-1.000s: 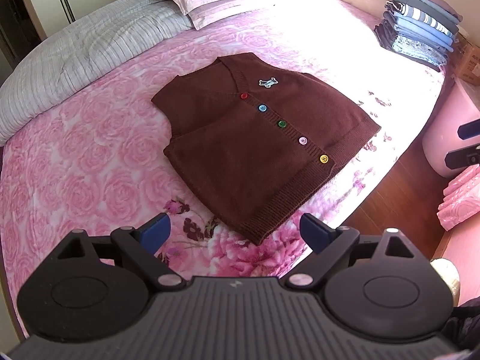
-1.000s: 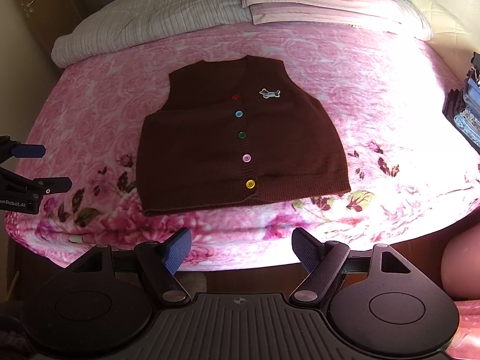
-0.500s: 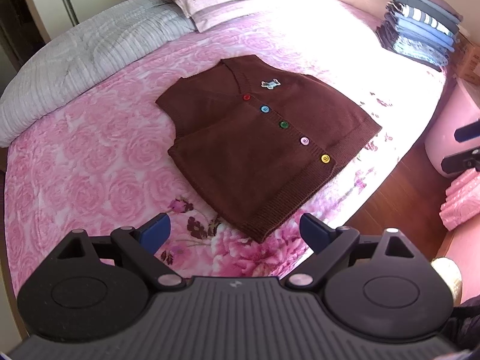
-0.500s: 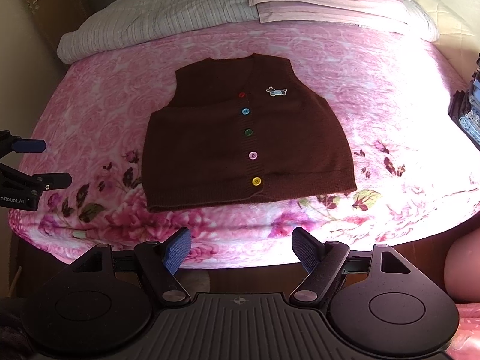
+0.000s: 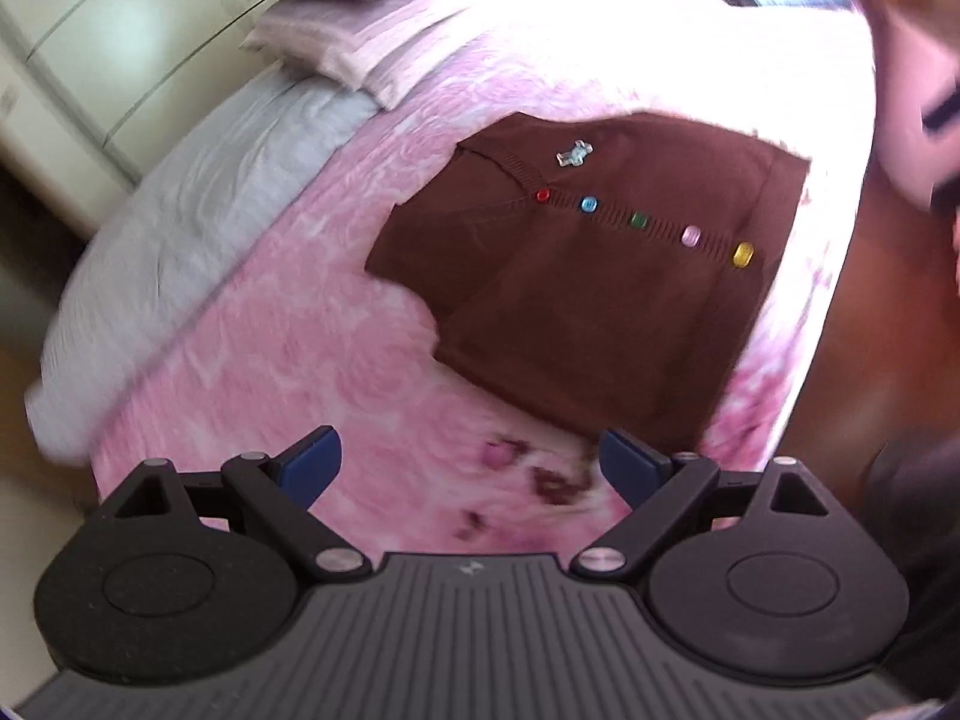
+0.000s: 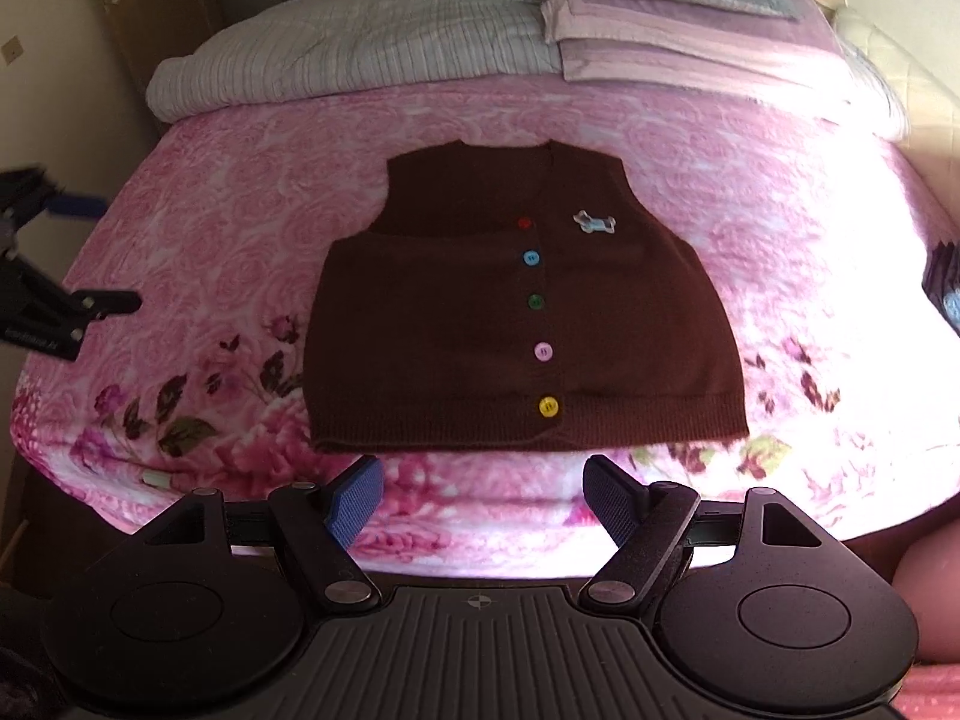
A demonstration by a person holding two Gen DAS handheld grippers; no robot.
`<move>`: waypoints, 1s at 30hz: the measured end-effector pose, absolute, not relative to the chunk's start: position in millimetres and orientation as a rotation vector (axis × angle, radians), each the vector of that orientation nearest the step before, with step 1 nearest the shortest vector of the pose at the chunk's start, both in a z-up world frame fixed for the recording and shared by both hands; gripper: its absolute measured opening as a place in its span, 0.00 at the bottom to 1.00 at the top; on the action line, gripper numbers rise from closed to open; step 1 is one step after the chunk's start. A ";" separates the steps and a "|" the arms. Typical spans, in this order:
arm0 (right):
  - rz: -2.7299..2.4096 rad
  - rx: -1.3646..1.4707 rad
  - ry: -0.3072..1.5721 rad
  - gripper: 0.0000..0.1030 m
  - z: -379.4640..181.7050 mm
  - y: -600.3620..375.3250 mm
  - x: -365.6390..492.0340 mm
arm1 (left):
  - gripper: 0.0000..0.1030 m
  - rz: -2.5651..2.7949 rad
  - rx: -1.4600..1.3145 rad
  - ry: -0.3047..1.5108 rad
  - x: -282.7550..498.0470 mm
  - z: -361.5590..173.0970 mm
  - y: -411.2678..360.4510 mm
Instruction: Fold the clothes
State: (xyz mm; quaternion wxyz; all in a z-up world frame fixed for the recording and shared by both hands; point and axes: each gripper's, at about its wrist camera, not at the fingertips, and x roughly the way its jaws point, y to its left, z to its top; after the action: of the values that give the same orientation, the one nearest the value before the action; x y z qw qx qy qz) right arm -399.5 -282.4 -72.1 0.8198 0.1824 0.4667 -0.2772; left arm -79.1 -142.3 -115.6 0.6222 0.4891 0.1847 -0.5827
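Observation:
A brown knit vest [image 6: 456, 324] with several coloured buttons and a small dog badge lies flat, front up, on the pink rose bedspread [image 6: 228, 252]. Its hem faces the bed's near edge. My right gripper [image 6: 483, 495] is open and empty, just short of the hem's middle. In the left wrist view, which is blurred, the vest [image 5: 576, 312] lies ahead and to the right. My left gripper [image 5: 468, 465] is open and empty over the bedspread [image 5: 312, 360], near the vest's lower left corner. The left gripper also shows at the left edge of the right wrist view [image 6: 90, 252].
A grey folded quilt [image 6: 360, 42] and pink pillows [image 6: 690, 54] lie at the bed's head. A stack of folded clothes [image 6: 945, 294] sits at the bed's right edge. A pale wardrobe [image 5: 108, 60] stands left of the bed. Wooden floor [image 5: 870, 330] lies beyond the bed's edge.
The left gripper has swung quickly leftward and turned, so the vest now sits to its right and the view is blurred. The right gripper has come closer to the vest's hem.

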 end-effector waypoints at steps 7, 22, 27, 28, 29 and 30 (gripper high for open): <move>-0.592 0.362 1.014 0.74 -106.1 -276.6 -339.1 | 0.89 -1.531 1.433 0.129 -23.3 -181.8 -195.2; -0.552 0.382 1.204 0.50 -246.8 -258.6 -224.7 | 0.68 -1.946 1.742 -0.555 61.4 -343.1 -269.0; -0.499 0.300 1.269 0.50 -278.8 -249.5 -205.1 | 0.69 -2.051 1.713 -0.711 60.0 -359.4 -279.9; -0.488 0.283 1.282 0.50 -284.8 -247.8 -201.2 | 0.69 -2.069 1.709 -0.730 58.4 -360.7 -281.4; -0.480 0.268 1.293 0.50 -290.0 -246.1 -198.3 | 0.69 -2.086 1.703 -0.750 56.9 -362.0 -282.9; -0.475 0.255 1.303 0.50 -294.2 -244.5 -196.6 | 0.69 -2.098 1.701 -0.776 55.4 -363.6 -284.0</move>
State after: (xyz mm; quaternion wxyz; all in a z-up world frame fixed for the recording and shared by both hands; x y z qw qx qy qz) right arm -196.6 -244.5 -294.2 0.7615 0.1173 0.5990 -0.2183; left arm 55.4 -284.0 -363.6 0.1649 0.5971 -0.2723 -0.7363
